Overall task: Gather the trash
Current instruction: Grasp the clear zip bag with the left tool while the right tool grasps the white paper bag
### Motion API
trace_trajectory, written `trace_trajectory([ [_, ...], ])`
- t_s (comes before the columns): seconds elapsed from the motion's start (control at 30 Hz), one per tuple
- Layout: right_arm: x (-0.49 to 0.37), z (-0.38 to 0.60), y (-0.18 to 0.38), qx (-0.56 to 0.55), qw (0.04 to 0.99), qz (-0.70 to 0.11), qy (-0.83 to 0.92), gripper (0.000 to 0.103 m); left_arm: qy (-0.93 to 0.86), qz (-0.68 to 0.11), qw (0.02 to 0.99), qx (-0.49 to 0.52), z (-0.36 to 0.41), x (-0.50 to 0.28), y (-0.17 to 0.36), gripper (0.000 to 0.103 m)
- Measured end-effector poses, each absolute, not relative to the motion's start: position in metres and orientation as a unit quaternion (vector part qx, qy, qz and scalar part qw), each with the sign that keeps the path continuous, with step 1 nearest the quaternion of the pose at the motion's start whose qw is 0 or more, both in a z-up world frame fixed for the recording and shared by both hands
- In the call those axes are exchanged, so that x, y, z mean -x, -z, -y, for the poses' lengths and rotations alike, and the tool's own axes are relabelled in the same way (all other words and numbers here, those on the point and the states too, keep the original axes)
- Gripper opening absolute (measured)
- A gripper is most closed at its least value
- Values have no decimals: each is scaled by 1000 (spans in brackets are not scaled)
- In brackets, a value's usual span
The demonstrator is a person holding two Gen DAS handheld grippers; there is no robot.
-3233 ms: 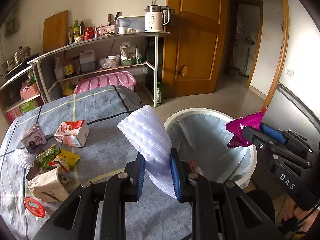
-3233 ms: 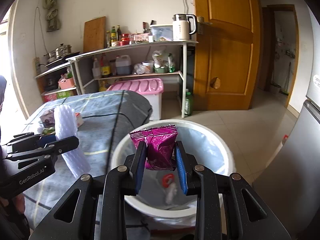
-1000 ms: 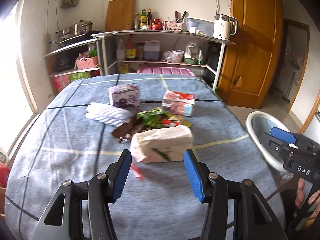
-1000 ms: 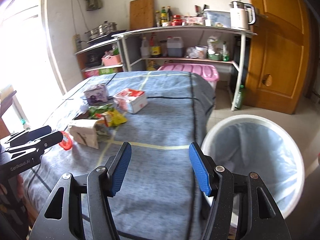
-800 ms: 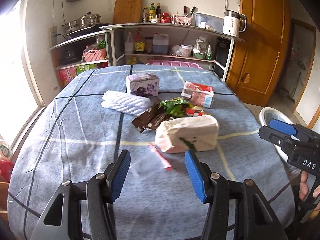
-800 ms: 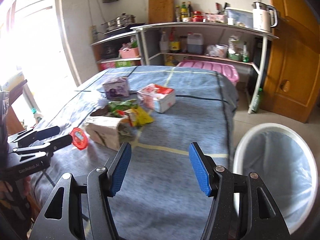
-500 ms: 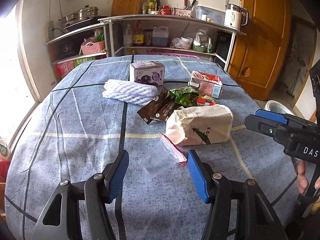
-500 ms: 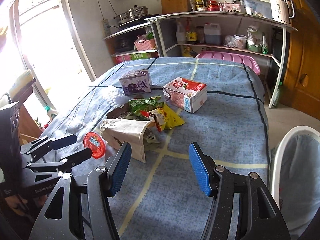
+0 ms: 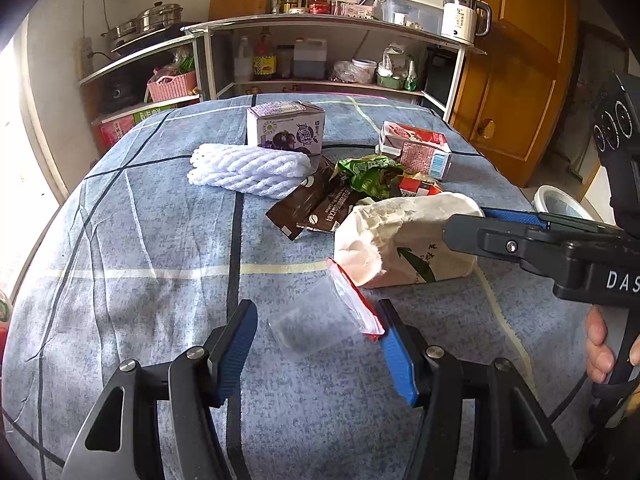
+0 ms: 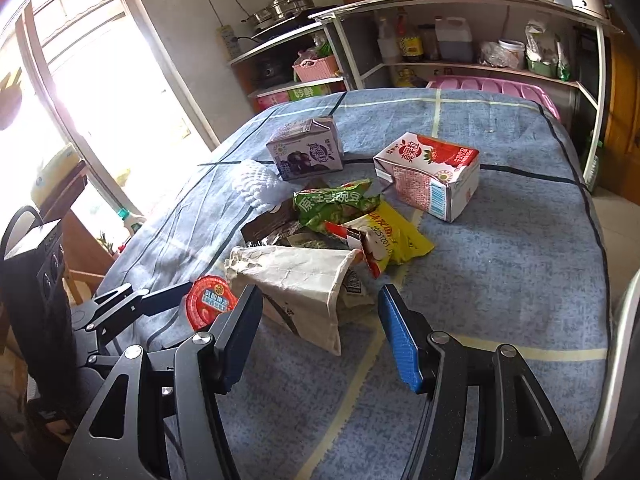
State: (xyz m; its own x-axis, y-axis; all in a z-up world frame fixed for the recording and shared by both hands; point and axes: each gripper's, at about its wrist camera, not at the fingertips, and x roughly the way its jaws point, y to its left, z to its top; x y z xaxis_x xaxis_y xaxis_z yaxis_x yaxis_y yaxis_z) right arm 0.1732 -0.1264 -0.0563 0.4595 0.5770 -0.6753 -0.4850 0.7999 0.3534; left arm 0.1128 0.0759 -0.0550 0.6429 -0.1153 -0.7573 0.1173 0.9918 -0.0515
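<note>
A clear plastic cup with a red lid (image 9: 320, 316) lies on its side on the blue tablecloth (image 9: 140, 240); its red lid also shows in the right wrist view (image 10: 209, 302). My left gripper (image 9: 316, 344) is open, its jaws on either side of the cup. My right gripper (image 10: 318, 328) is open, just in front of a crumpled beige paper bag (image 10: 296, 280), which also shows in the left wrist view (image 9: 404, 240). Behind lie a green snack packet (image 10: 332, 202), a yellow packet (image 10: 394, 236), brown sachets (image 9: 312, 204), white foam netting (image 9: 248, 170), a purple carton (image 9: 286, 128) and a red carton (image 10: 430, 178).
The white bin's rim (image 9: 560, 202) shows past the table's right edge, also in the right wrist view (image 10: 624, 344). Metal shelves (image 9: 320, 52) with bottles and a kettle stand behind the table. A wooden door (image 9: 520, 60) is at right, a bright window (image 10: 80, 80) at left.
Both grippers dropped their trash in the bin and swung back to the table. In the last half second the left closed in around the cup and the right neared the paper bag.
</note>
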Motion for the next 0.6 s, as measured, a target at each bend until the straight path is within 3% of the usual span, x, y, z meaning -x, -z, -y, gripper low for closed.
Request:
trace_trajectory([
  [0.27,-186,129,66,-106,830,-435,-331,60,66,-423,904,13,-81,-121,60,60],
  [0.4,-184,128,68,-106,827,-438,-335,26,67,-422,904,23,-83,-123,59,60],
  [0.57,-181,130,70,-114,821,-437,-348,19,69,-420,905,23,-83,-124,60,59],
  [0.6,-180,131,71,-117,820,-437,-349,19,68,-420,905,24,-83,-125,59,53],
])
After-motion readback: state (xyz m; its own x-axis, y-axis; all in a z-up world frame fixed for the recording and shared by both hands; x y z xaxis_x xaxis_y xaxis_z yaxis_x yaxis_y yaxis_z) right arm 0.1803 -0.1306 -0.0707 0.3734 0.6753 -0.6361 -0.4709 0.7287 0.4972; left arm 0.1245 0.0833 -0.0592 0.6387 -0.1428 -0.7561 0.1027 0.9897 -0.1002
